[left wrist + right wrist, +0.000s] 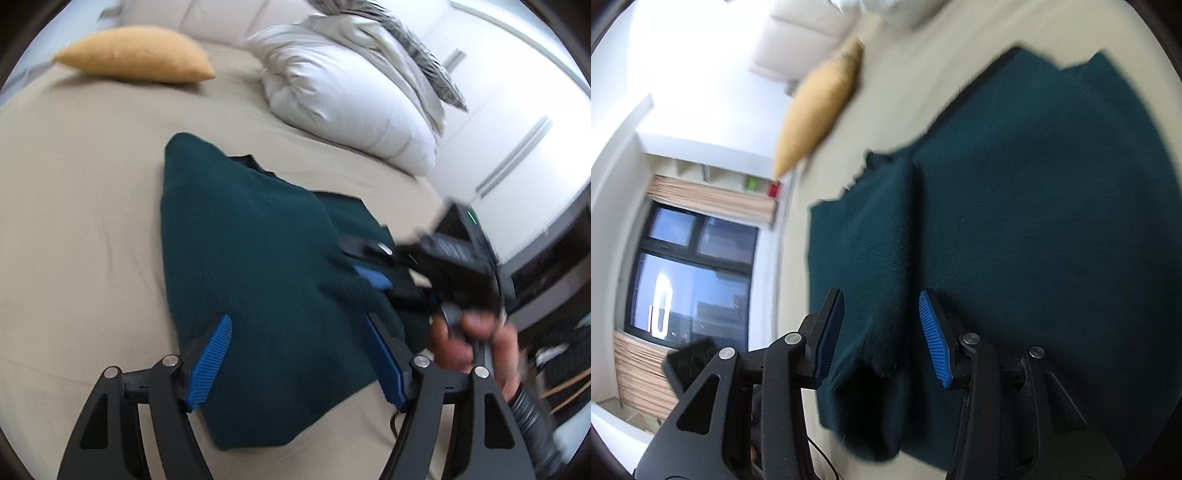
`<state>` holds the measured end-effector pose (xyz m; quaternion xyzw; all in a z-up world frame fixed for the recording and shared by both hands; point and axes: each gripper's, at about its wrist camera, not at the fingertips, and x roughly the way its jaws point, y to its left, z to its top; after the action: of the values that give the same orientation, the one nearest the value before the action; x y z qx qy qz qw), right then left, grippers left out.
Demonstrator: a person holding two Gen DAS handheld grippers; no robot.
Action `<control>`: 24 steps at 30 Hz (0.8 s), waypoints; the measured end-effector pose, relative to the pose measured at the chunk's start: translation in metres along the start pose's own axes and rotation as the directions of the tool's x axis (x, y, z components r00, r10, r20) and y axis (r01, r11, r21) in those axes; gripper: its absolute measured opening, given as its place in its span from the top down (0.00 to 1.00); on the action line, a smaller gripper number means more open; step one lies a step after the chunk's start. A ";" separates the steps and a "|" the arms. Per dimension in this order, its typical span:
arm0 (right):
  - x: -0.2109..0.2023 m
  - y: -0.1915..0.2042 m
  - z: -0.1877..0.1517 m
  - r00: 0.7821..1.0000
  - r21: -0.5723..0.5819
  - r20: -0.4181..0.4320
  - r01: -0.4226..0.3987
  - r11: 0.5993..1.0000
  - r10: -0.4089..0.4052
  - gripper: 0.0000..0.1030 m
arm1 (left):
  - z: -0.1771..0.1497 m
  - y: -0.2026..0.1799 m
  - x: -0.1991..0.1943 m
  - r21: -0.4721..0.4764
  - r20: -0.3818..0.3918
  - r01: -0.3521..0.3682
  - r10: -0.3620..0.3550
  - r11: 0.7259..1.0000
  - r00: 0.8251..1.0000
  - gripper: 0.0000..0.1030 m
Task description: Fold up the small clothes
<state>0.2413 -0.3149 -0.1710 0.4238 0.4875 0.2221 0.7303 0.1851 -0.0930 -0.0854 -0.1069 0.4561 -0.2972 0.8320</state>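
Dark teal knitted garment point(255, 266) lies partly folded on a beige bed sheet point(74, 229), with 1 thick layer doubled over a flatter layer that sticks out toward the right of the left wrist view. The left gripper point(299, 354) hangs over the near edge of the cloth with its 2 blue ribbed pads point(210, 362) spread wide; the cloth shows between them but neither pad presses on it.

The right gripper point(882, 336) has its jaws partly apart, and a raised ridge of the teal cloth runs up between the 2 pads. Motion blur keeps me from telling whether they pinch that ridge or only straddle it.

Around the garment: a mustard yellow oval cushion point(136, 55) sits well apart at the far left of the bed, and a heap of white pillows and grey bedding point(347, 92) sits at the far right, near but not touching the cloth.

Only the left wrist view shows the right gripper from outside, blurred, with a bare hand point(472, 343) around its handle, low over the right side of the garment. Only the right wrist view shows a dark-framed window point(690, 273) with tan pleated curtains point(713, 199) beyond the bed edge.
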 end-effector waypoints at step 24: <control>-0.011 0.022 0.011 0.998 -0.083 0.004 0.067 0.994 -0.067 0.90 | -0.027 -0.025 0.024 0.157 -0.105 0.121 -0.105 0.980 0.989 0.29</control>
<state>0.2489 -0.3151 -0.1452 0.3767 0.4911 0.2175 0.7547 0.1626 -0.1243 -0.1062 -0.0498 0.4628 -0.3853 0.7968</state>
